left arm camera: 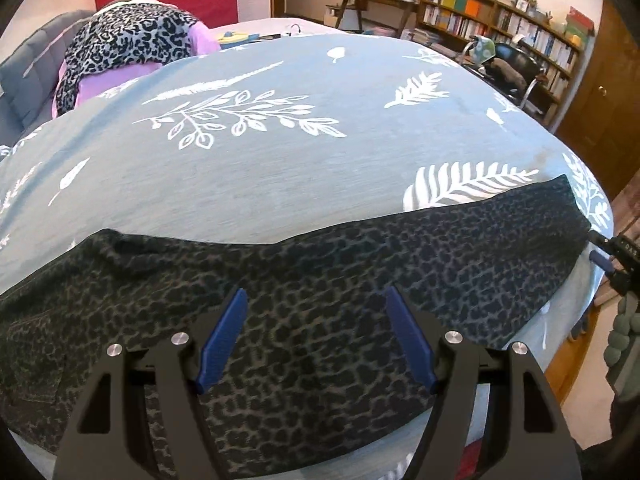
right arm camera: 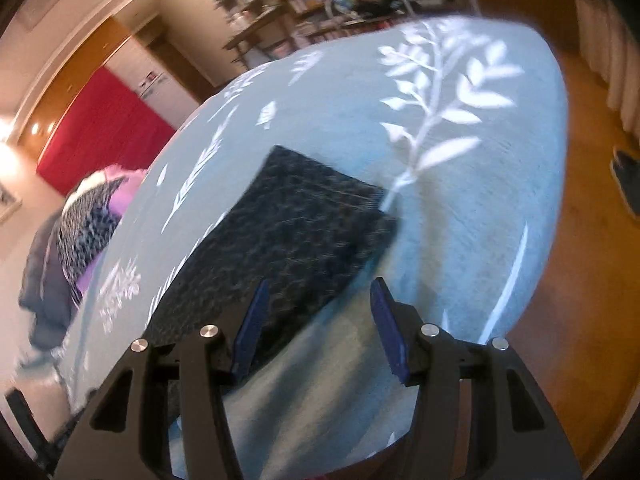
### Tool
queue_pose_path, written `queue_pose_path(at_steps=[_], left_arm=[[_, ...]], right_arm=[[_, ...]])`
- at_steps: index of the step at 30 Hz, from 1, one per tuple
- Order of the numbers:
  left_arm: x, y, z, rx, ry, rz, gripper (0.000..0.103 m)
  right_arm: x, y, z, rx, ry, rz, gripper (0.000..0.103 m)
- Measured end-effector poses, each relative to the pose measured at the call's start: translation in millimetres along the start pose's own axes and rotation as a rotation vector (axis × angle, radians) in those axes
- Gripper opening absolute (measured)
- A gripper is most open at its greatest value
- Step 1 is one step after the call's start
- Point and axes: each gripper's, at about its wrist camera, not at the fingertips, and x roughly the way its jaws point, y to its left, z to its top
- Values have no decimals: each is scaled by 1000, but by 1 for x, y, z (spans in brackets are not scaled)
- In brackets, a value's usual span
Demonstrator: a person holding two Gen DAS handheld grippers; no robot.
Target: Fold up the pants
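The pants (left arm camera: 320,280) are dark with a leopard print and lie stretched flat across the near edge of the bed. My left gripper (left arm camera: 316,296) hovers open just above their middle, holding nothing. In the right wrist view the pants (right arm camera: 304,216) show one leg end with a straight hem. My right gripper (right arm camera: 320,288) is open and empty just above the leg's near edge. The right gripper also shows at the far right of the left wrist view (left arm camera: 608,256), beside the leg end. The right wrist view is motion-blurred.
The bed carries a blue cover with white leaf prints (left arm camera: 280,168). A pile of leopard-print and purple clothes (left arm camera: 124,48) lies at the back left. Bookshelves (left arm camera: 500,20) and a chair (left arm camera: 508,68) stand behind the bed. Wooden floor (right arm camera: 580,240) lies off the bed's right side.
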Motion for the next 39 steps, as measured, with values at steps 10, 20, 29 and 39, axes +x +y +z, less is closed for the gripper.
queue_pose_path(at_steps=[10, 20, 29, 39], left_arm=[[4, 0, -3, -23, 37, 2, 72], [6, 3, -6, -37, 52, 0, 72], [-6, 26, -7, -100, 33, 8, 72], [-23, 55, -13, -177, 1, 11, 72]], right_arm=[[35, -33, 11, 234, -11, 205, 54], [37, -32, 18, 246, 6, 222, 14], [-15, 54, 38, 15, -55, 377, 11], [-45, 192, 0, -294, 1, 615, 11]])
